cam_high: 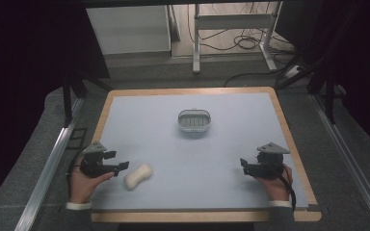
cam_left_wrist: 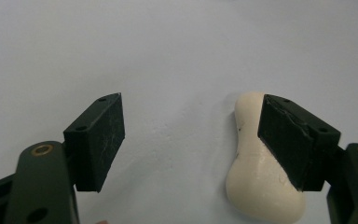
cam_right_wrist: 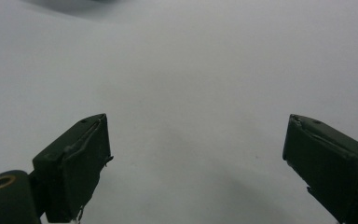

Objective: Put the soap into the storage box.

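A cream-white bar of soap (cam_high: 138, 176) lies on the pale blue mat near the front left. My left gripper (cam_high: 123, 167) sits just left of it, jaws wide open, its tips almost at the soap's end. In the left gripper view the soap (cam_left_wrist: 256, 177) lies under and behind the right-hand jaw, not between the two pads, and my left gripper (cam_left_wrist: 191, 135) holds nothing. A grey soap dish (cam_high: 194, 121) stands empty at the middle of the mat. My right gripper (cam_high: 244, 164) rests at the front right, open, with bare mat between the jaws of my right gripper (cam_right_wrist: 196, 158).
The mat lies on a wood-edged table (cam_high: 289, 139). Metal rails (cam_high: 43, 178) run along both sides. Behind the table stand a white desk frame (cam_high: 231, 29) and loose cables (cam_high: 250, 43) on the floor.
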A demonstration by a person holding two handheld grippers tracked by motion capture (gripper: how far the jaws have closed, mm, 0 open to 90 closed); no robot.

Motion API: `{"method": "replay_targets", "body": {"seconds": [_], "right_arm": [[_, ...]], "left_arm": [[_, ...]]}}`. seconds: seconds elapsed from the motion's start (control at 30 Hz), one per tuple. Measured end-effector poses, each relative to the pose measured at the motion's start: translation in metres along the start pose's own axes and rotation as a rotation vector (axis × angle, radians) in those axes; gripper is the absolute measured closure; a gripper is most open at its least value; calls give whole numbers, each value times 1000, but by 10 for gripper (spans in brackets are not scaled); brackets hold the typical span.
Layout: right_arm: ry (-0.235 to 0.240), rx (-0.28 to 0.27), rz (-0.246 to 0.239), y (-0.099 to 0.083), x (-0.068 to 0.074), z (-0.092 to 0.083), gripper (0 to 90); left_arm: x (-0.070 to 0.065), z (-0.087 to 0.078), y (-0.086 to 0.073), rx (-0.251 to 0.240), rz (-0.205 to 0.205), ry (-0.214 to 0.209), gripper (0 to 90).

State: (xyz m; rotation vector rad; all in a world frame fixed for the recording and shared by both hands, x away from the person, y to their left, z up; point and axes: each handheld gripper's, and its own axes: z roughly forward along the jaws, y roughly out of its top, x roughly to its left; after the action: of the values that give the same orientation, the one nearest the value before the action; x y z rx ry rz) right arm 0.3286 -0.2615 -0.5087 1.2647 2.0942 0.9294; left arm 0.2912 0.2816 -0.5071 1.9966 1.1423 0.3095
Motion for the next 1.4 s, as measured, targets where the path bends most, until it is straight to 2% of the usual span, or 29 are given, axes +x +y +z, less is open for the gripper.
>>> {"method": "replay_targets", "body": {"seconds": [0.2, 0.43, 0.73, 0.87, 0.97, 1.13, 1.23, 1.33, 1.4], "right_arm": [[27, -10, 9, -1, -2, -4, 92], [10, -12, 13, -3, -3, -7, 93], [24, -20, 5, -1, 1, -7, 92], [27, -29, 19, -1, -2, -9, 93], [33, -39, 32, -2, -5, -11, 92], [75, -74, 70, -3, -9, -12, 94], [68, -77, 67, -4, -12, -13, 93], [62, -78, 66, -5, -13, -15, 93], [59, -83, 68, -4, -12, -16, 94]], "left_arm": [[3, 2, -2, 11, -6, 14, 233], [4, 3, -2, 15, -3, 13, 233], [4, 8, -2, 34, 10, 16, 229], [0, 6, 0, 34, 21, 7, 227], [-3, 6, 2, 38, 32, 18, 231], [-4, 11, 8, 64, 21, 38, 233], [-5, 11, 11, 79, 18, 37, 237], [-10, 10, 16, 110, 36, 40, 237], [-14, 5, 20, 127, 48, 26, 236]]}}
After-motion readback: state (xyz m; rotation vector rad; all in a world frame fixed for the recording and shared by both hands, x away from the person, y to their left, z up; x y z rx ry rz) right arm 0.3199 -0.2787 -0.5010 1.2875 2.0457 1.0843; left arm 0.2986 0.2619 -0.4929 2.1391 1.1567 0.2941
